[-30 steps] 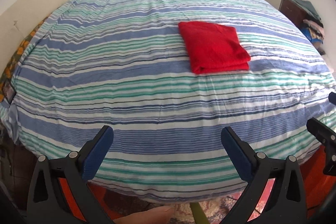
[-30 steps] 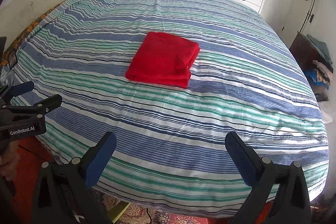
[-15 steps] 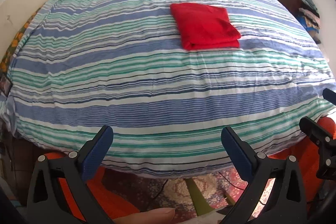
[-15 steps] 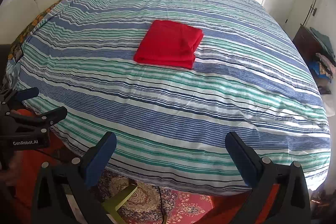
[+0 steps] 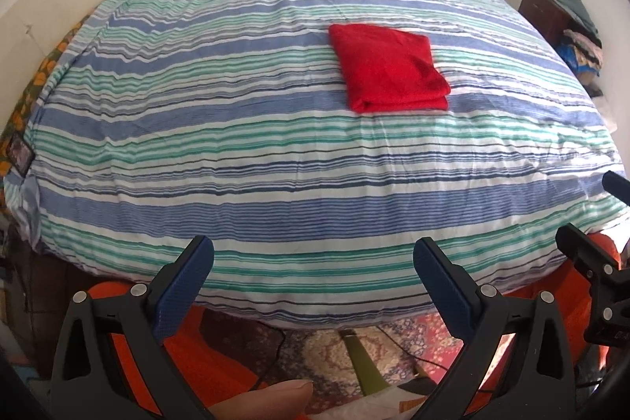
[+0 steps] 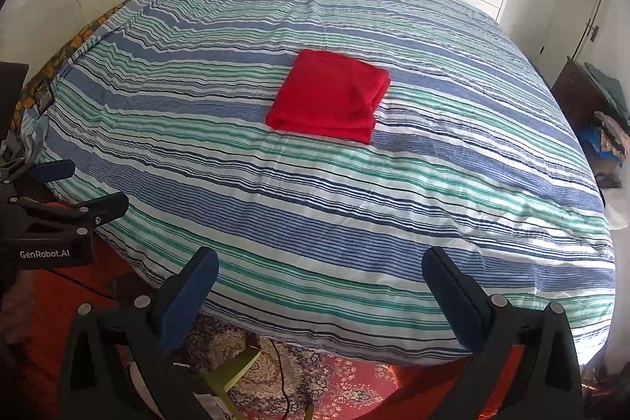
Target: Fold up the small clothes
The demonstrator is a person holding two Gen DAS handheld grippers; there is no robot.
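Red garment point(image 6: 328, 96): folded into a neat rectangle, resting mid-bed on the striped cover point(image 6: 354, 207), well beyond both tools. Left gripper point(image 5: 313, 262) and right gripper point(image 6: 319, 272): jaws spread wide, empty, poised off the near edge. Risk: a careless reach snags the stack, undoing its folds.

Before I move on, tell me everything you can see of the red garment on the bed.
The red garment is plain, bright red, soft-looking cloth, folded into a compact, roughly square, flat stack. Its layered edges show on the side facing the cameras, and one corner shows a slight crease. It lies around the middle of the striped bedcover, touching only that cover. Neither the left gripper nor the right gripper is near it; both are open and empty.
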